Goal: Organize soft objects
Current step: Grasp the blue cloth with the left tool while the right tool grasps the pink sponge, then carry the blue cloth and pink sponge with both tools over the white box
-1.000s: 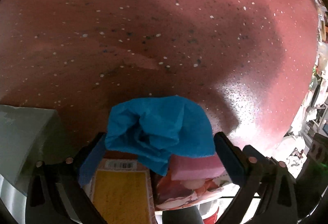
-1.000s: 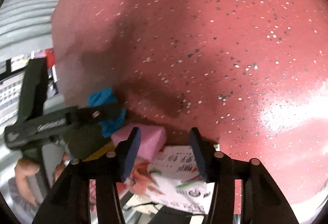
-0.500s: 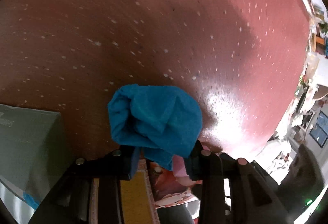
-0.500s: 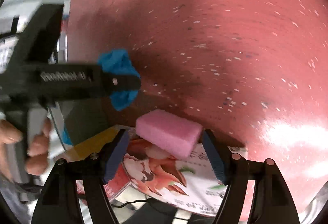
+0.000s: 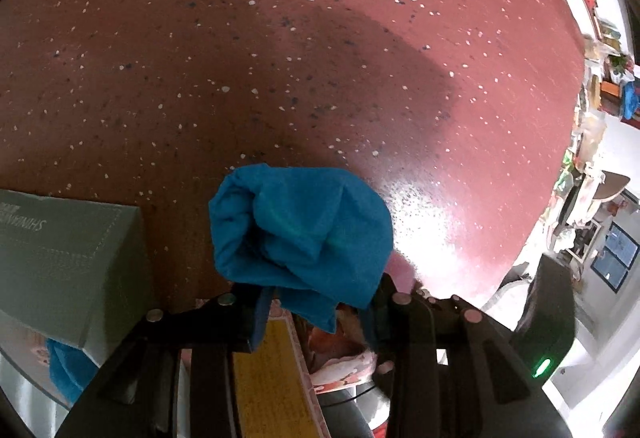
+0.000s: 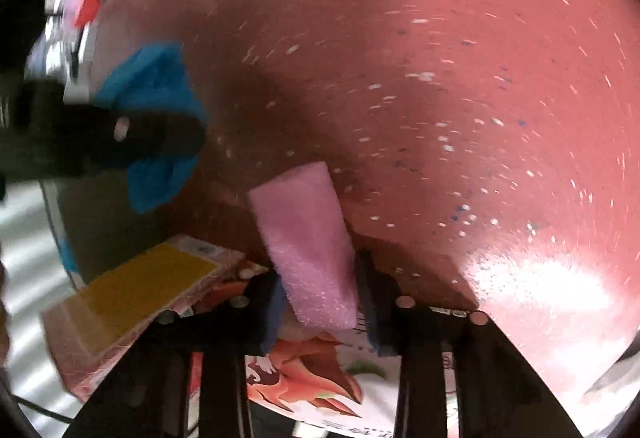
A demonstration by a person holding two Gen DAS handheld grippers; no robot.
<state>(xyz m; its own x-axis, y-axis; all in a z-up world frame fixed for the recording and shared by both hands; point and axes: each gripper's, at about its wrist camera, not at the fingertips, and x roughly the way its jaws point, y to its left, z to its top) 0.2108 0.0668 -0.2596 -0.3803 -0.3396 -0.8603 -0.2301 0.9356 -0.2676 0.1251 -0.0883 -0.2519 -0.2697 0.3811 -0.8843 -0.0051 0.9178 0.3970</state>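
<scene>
My left gripper [image 5: 316,312] is shut on a crumpled blue cloth [image 5: 300,234] and holds it up over the red speckled floor. The cloth and that gripper also show at the left of the right wrist view [image 6: 156,117]. My right gripper [image 6: 320,298] is shut on a pink sponge [image 6: 306,238], which stands up between the fingers. A sliver of the pink sponge [image 5: 400,270] shows behind the cloth in the left wrist view.
A yellow-faced box [image 6: 140,290] and an illustrated box [image 6: 312,378] lie below the grippers. A grey-green box [image 5: 60,258] stands at the left, with more blue cloth [image 5: 68,370] under it. The red speckled floor [image 5: 320,57] fills the background. Cluttered shelves [image 5: 600,77] stand far right.
My right gripper closed on the pink sponge and lifted it off the illustrated box. My left gripper stayed shut on the blue cloth and rose slightly.
</scene>
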